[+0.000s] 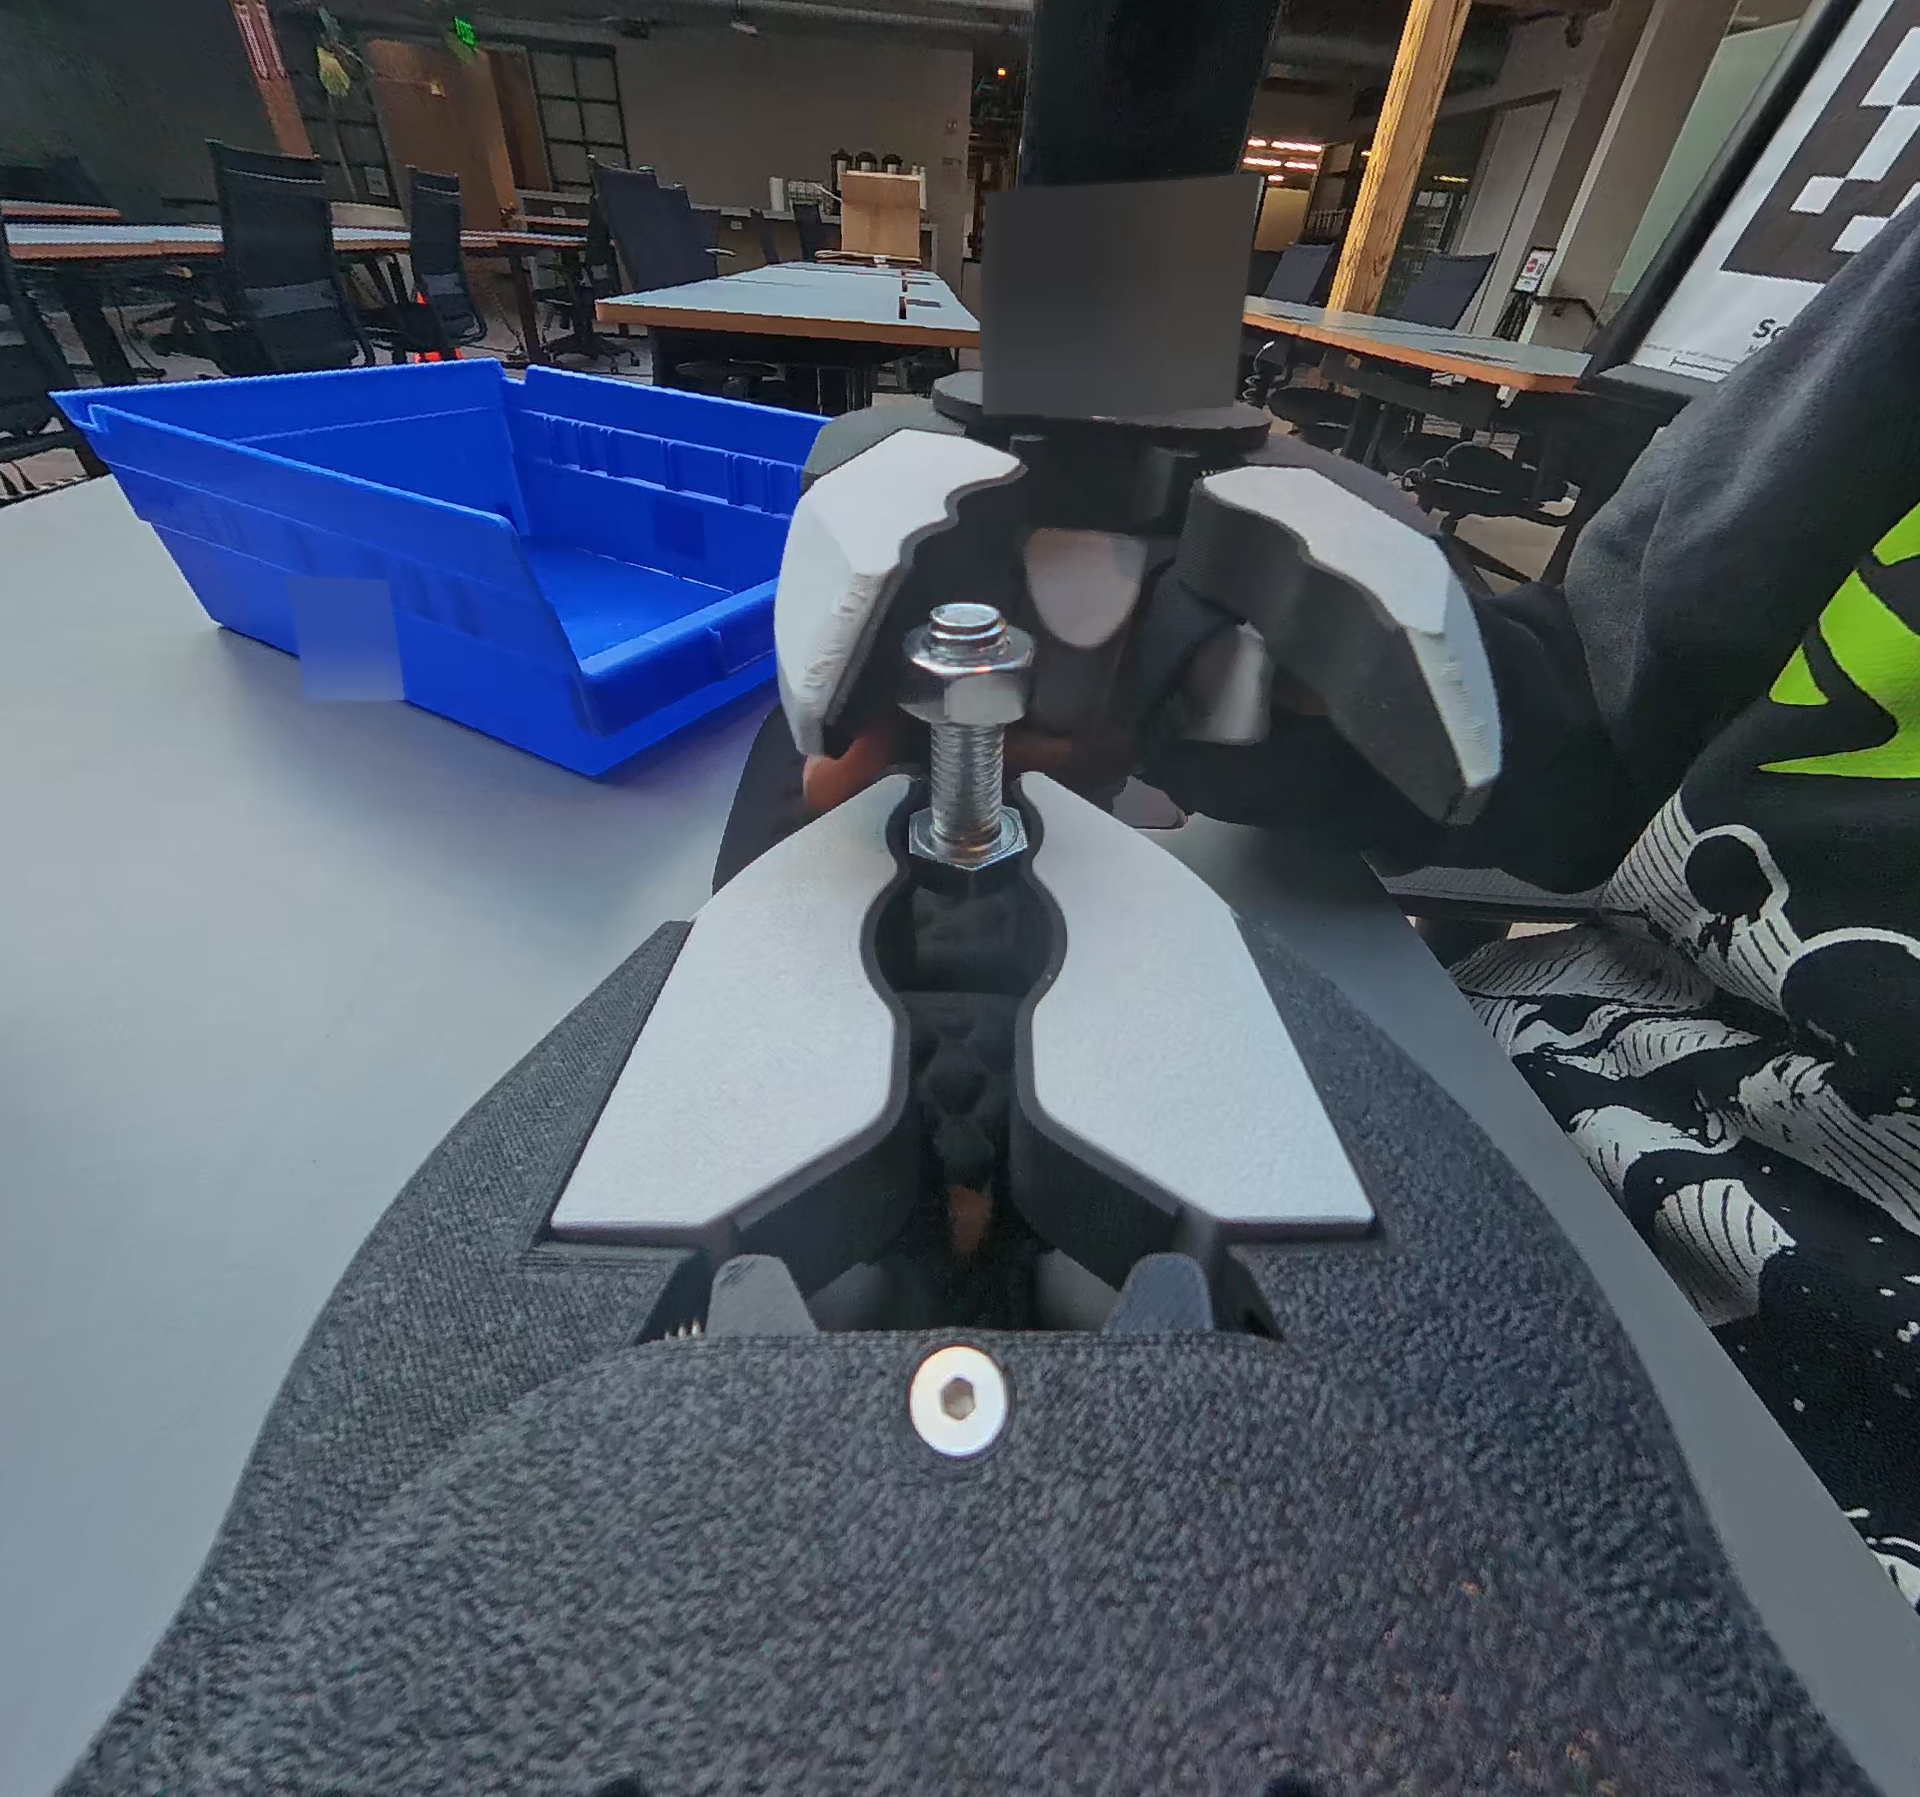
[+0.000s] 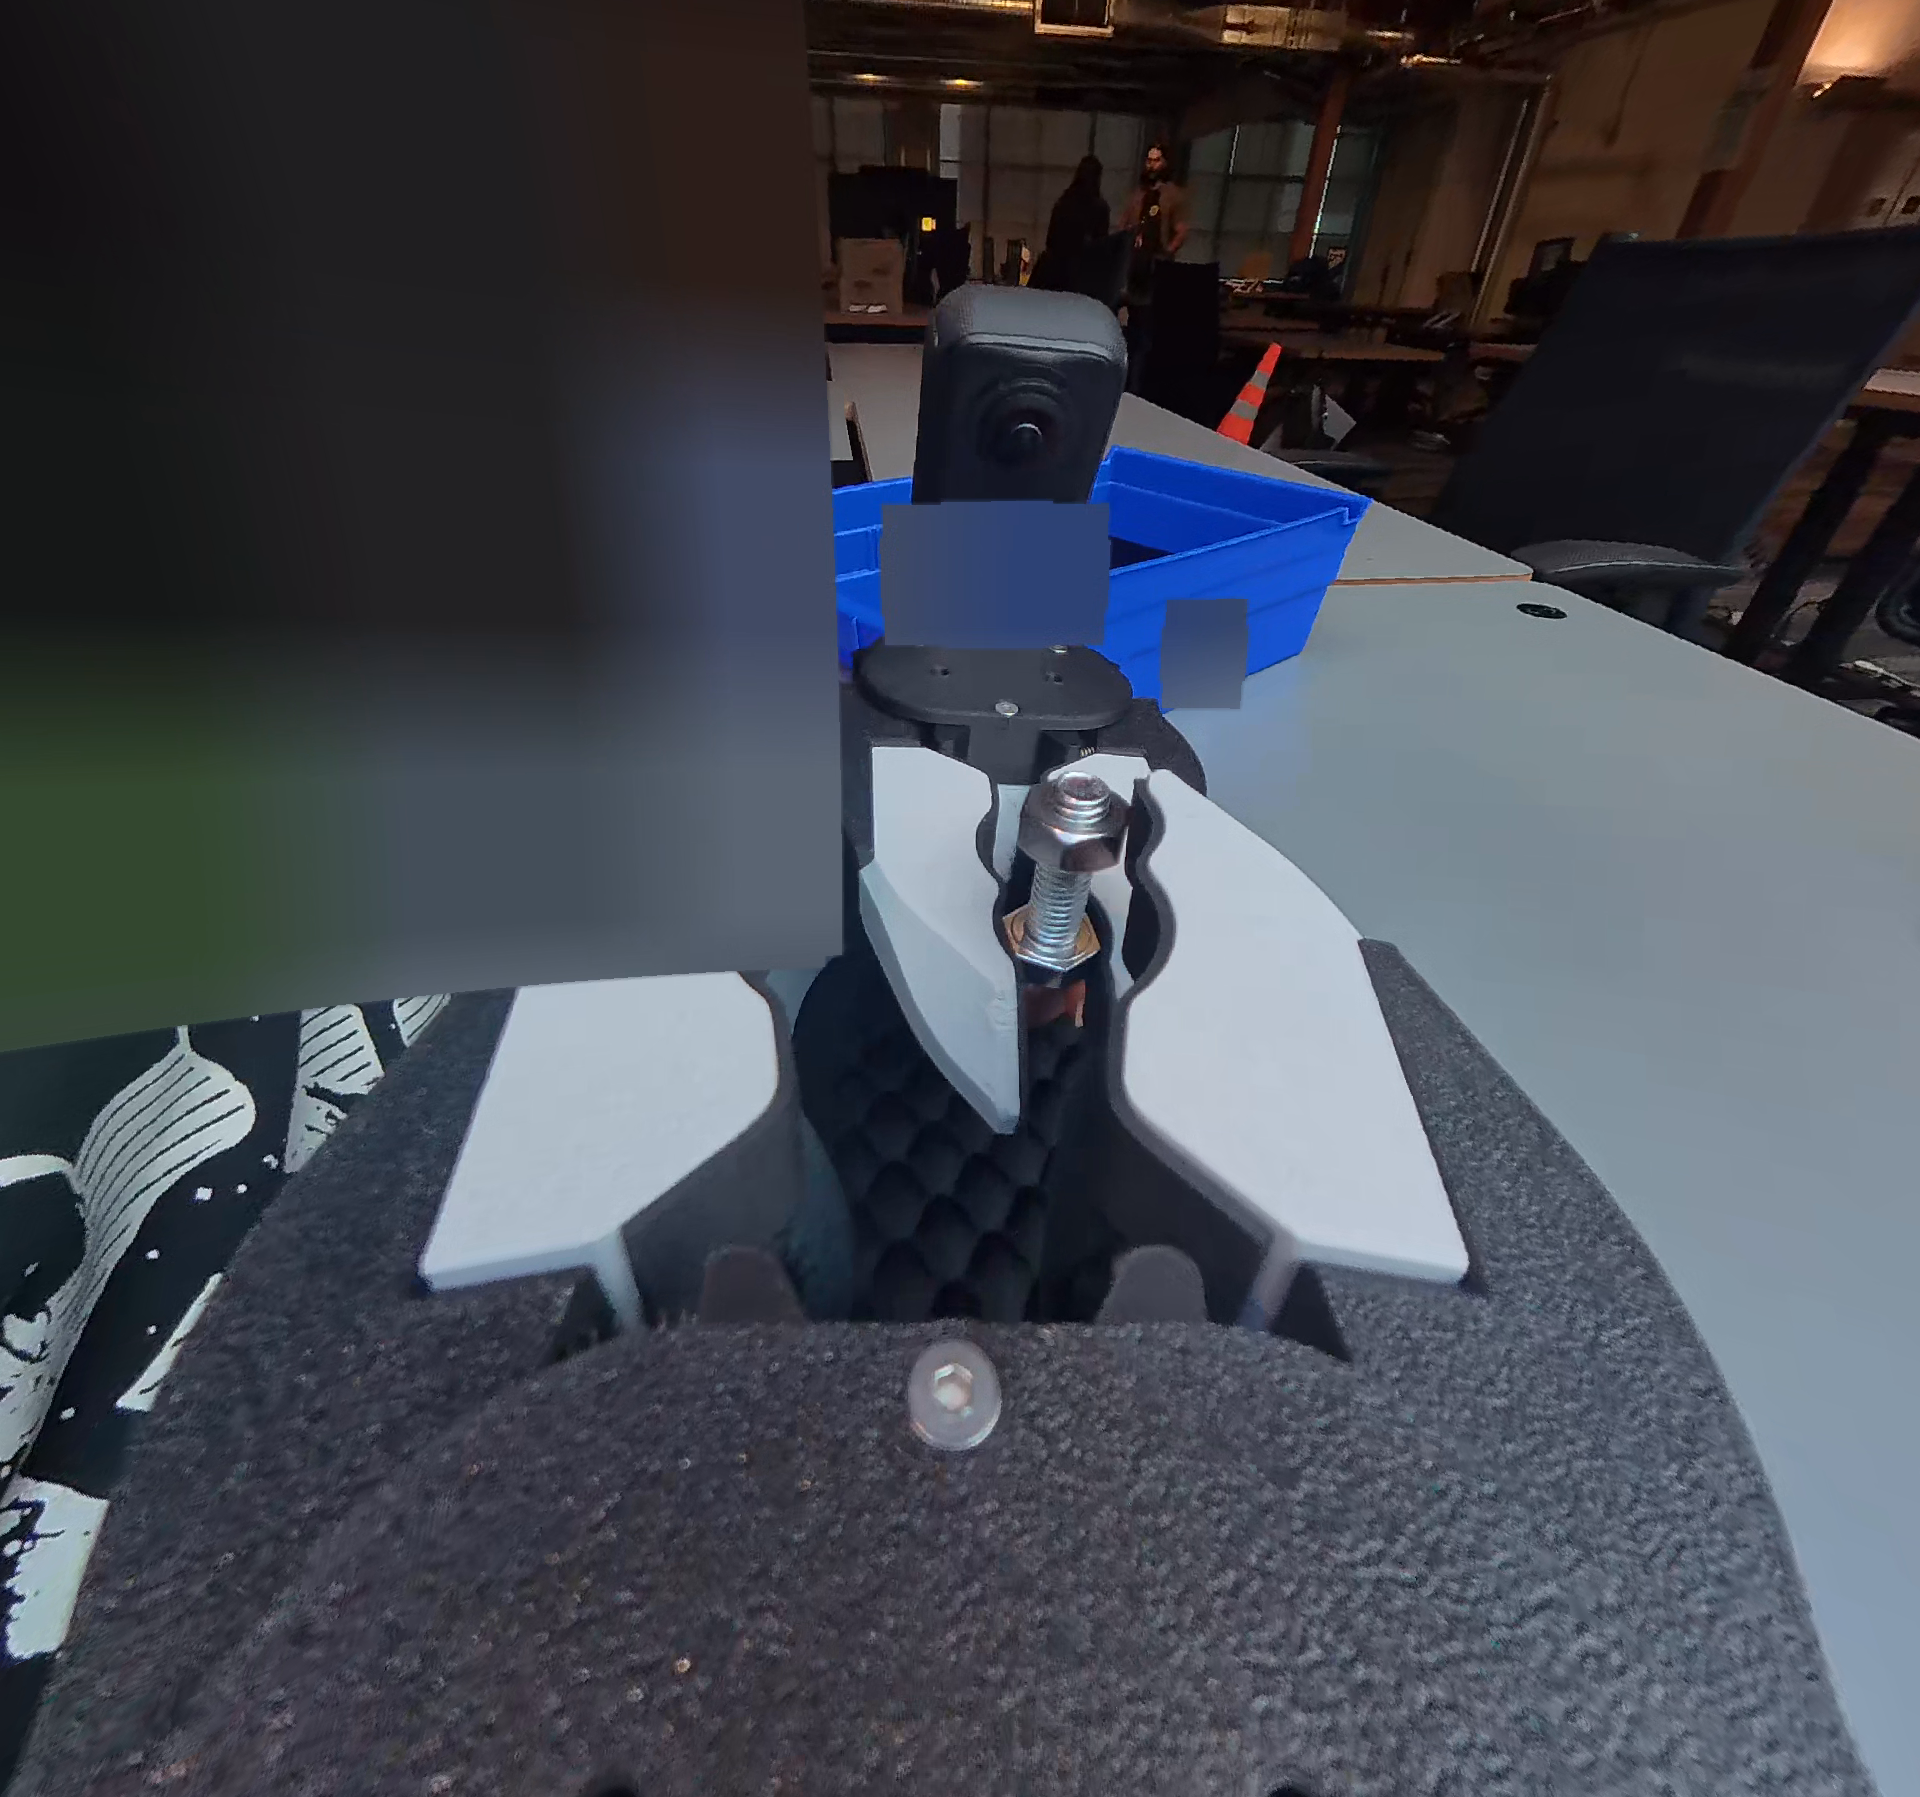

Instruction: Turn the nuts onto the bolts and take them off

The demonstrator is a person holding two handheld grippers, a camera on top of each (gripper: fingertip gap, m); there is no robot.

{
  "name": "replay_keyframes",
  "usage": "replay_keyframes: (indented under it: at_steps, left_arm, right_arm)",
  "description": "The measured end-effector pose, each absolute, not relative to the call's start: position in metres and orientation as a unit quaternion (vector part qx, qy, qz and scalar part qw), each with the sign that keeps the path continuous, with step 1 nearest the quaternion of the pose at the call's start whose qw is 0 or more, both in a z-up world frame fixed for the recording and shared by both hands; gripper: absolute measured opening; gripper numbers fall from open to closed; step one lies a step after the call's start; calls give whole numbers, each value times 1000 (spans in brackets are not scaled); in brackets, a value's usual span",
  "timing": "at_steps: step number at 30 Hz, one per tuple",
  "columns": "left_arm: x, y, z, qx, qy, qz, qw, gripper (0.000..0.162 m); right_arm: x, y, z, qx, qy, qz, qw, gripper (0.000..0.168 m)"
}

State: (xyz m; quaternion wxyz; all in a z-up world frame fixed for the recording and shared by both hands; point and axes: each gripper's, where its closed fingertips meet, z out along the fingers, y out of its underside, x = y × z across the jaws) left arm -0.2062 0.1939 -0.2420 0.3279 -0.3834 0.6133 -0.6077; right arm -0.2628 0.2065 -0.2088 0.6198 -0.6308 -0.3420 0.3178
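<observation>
Upright, bolt (image 1: 966,781) head-down in closed left tool (image 1: 961,838); right tool (image 2: 1049,916) wide, nut (image 1: 966,677) between.

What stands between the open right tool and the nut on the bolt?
Nothing visible. The silver hexagonal steel nut sits high on the threaded metal bolt, above the left tool, bare toward the right tool.

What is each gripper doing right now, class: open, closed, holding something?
Left gripper: closed on the bolt, gripping at its lower hex end.
Right gripper: open, its fingers on either side of the nut near the bolt's top.
</observation>
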Motion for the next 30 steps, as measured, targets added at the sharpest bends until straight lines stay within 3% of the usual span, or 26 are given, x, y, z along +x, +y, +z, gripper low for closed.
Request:
replay_keyframes:
  at_steps: [5, 8, 10, 18, 30]
  left_arm:
    - [-206, 194, -242, -383, 613, -608, 328, 14]
    - [-206, 195, -242, -385, 611, -608, 329, 14]
    - [-206, 195, -241, -385, 610, -610, 328, 14]
    - [-206, 193, -242, -381, 616, -606, 329, 14]
    - [-206, 192, -243, -379, 618, -607, 326, 14]
  right_arm:
    - [-251, 198, -208, -634, -320, 319, 628, 60]
    - [-245, 186, -207, -626, -319, 326, 633, 42]
    - [-240, 182, -203, -617, -310, 331, 643, 41]
    - [-246, 200, -207, -634, -305, 323, 633, 69]
    - [-269, 211, -209, -626, -354, 324, 615, 67]
